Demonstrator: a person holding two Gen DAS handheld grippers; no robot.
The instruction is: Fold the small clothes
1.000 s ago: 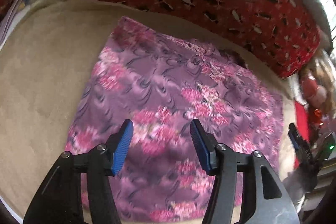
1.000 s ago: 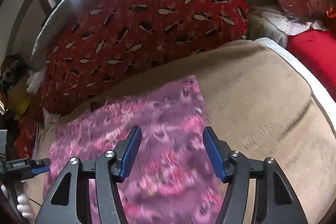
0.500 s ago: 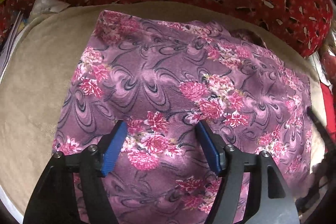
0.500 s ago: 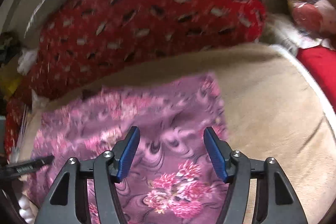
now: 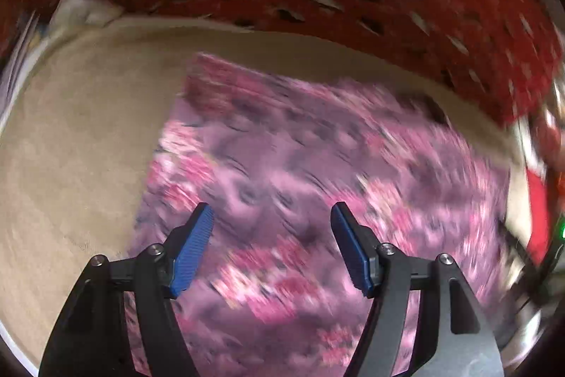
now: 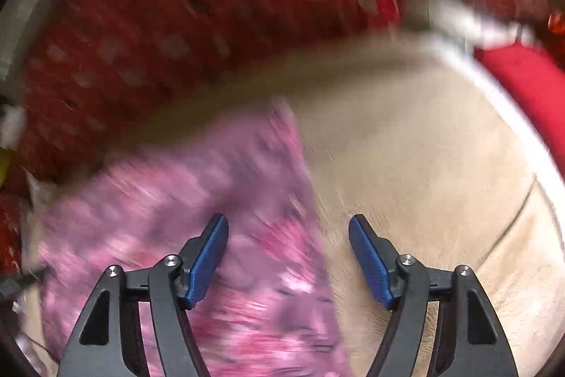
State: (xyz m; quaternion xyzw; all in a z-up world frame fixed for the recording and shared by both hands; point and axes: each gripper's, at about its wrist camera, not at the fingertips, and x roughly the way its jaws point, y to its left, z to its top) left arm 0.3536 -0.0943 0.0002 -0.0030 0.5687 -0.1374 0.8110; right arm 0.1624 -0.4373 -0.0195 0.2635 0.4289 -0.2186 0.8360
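Jaws of both the left gripper (image 5: 272, 242) and the right gripper (image 6: 287, 253) stand apart and empty above the blurred purple floral cloth (image 5: 317, 172); they have just been opening, probably to take its edges for a fold.

Soft daylight, heavy motion blur in both views, dark fisheye-curved corners.

The right claw (image 6: 287, 257) hangs above the beige cushion (image 6: 423, 165), its jaws apart and just widened, nothing between the blue pads. The blurred purple floral cloth (image 6: 212, 200) lies flat below, its right edge running under the gap. A red patterned pillow (image 6: 194, 6) lines the cushion's far edge.
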